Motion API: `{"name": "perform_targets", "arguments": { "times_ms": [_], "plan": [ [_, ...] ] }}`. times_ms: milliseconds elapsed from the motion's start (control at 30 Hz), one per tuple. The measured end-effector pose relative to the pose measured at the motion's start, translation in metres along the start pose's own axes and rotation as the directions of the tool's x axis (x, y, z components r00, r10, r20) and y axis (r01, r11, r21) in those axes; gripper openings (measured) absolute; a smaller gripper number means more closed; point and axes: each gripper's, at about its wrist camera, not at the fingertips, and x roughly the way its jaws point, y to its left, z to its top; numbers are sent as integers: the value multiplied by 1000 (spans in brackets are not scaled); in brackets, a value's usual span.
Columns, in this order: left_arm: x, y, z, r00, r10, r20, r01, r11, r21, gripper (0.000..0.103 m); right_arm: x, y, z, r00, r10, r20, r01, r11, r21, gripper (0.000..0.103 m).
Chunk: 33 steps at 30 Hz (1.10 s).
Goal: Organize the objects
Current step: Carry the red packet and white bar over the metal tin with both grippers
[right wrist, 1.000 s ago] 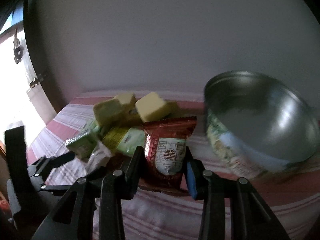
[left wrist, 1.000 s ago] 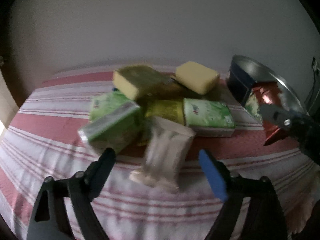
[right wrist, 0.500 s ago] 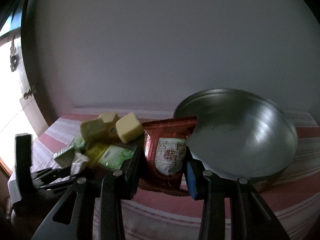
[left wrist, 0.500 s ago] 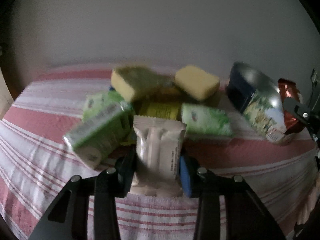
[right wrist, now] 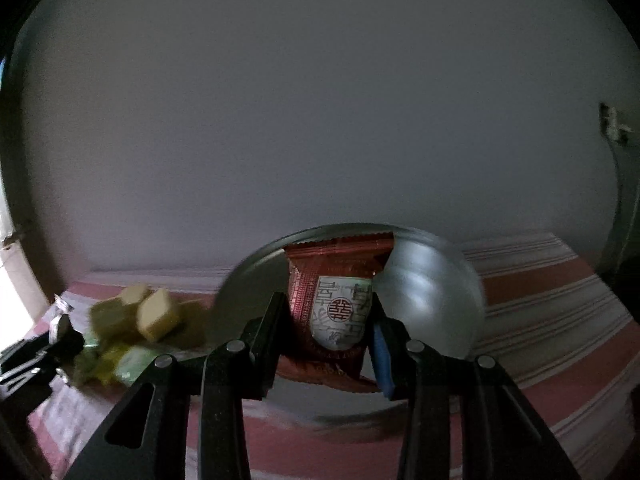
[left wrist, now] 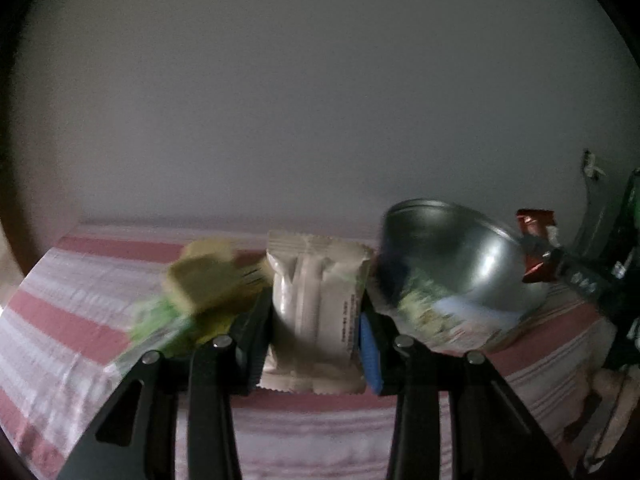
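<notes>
Over the striped counter [left wrist: 72,328], the left gripper [left wrist: 316,320] pinches a white snack pack [left wrist: 316,300], and the right gripper [right wrist: 328,332] pinches a red snack pack [right wrist: 340,304] in front of the round tin [right wrist: 432,300]. Both packs look on their way in. Next, each must get above the tin and be let go.

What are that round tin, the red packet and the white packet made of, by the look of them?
Round tin: metal, seemingly; its bare inside is silvery and shiny with bright glints.
Red packet: probably glossy foil or plastic film, with a crimped zigzag top edge.
White packet: likely matte plastic film, with serrated seals and a back seam.
</notes>
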Motion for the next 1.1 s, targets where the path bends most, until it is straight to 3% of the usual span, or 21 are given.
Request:
{"name": "perform_targets", "arguments": {
  "times_ms": [300,433,600,933,1000,1033,1100],
  "plan": [
    [52,-88,19,993,-117,-12,117,991,71,38,39,-36,-1,988,-141,-60,140,990,-17,41],
    [75,-114,15,989,-142,-47,145,987,73,38,52,-43,-1,983,-158,-91,158,987,-5,41],
    [105,-133,14,987,-136,-86,143,987,74,38,62,-49,0,978,-157,-138,159,987,3,41],
    [127,-133,10,989,-103,-103,109,992,59,40,70,-58,-2,979,-152,-133,151,988,-17,42],
    [123,-130,10,992,-95,-80,99,994,50,59,70,-58,-2,979,-155,-136,154,988,-21,46],
    [120,-130,11,994,-91,-67,94,994,48,71,70,-59,-2,978,-158,-137,157,987,-24,57],
    [112,-130,8,999,-45,-10,45,998,40,85,68,-58,-1,975,-184,-123,182,983,-31,63]
  ]
}}
